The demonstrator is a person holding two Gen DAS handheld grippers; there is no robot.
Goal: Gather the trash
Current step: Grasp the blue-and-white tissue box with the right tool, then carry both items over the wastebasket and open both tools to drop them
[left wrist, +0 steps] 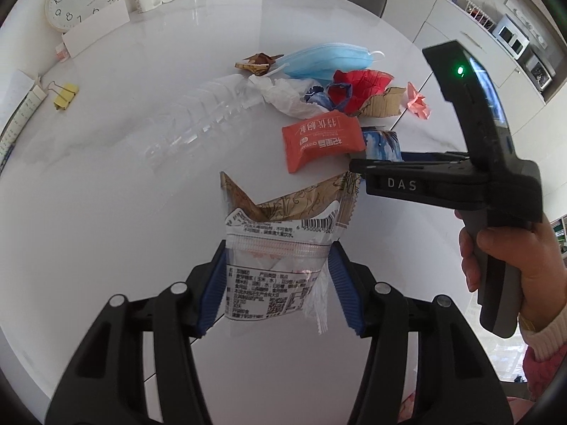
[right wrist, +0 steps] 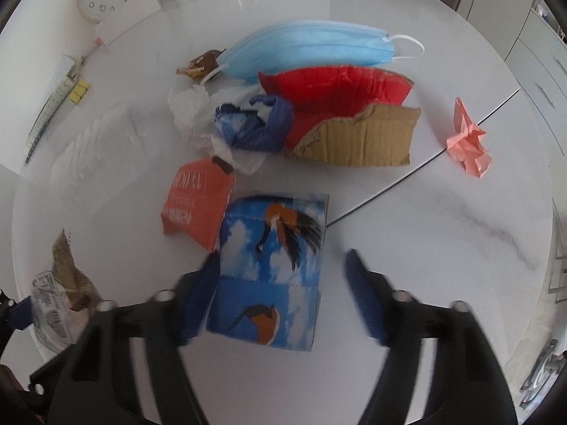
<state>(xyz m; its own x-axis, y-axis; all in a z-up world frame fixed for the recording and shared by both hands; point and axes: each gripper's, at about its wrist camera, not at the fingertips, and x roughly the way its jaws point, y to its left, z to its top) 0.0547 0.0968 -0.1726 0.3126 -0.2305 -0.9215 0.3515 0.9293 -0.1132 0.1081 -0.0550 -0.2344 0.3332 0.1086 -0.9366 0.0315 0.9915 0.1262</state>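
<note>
The left gripper (left wrist: pixel 276 279) had its jaws pinching a clear snack bag (left wrist: pixel 280 248) above the table (left wrist: pixel 106 184). The right gripper (right wrist: pixel 280 294) had jaws spread around a blue bird-print box (right wrist: pixel 273 248), not yet closed. Mask (right wrist: pixel 308 49), red card (right wrist: pixel 340 88), cardboard (right wrist: pixel 361 138) and orange wrapper (right wrist: pixel 195 202) remained: the job looked barely begun

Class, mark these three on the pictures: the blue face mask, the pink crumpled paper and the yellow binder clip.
blue face mask (right wrist: pixel 308 49): right wrist view, middle of the pleated panel.
pink crumpled paper (right wrist: pixel 469 141): right wrist view, centre of the wad.
yellow binder clip (left wrist: pixel 66 95): left wrist view, on its yellow body.
</note>
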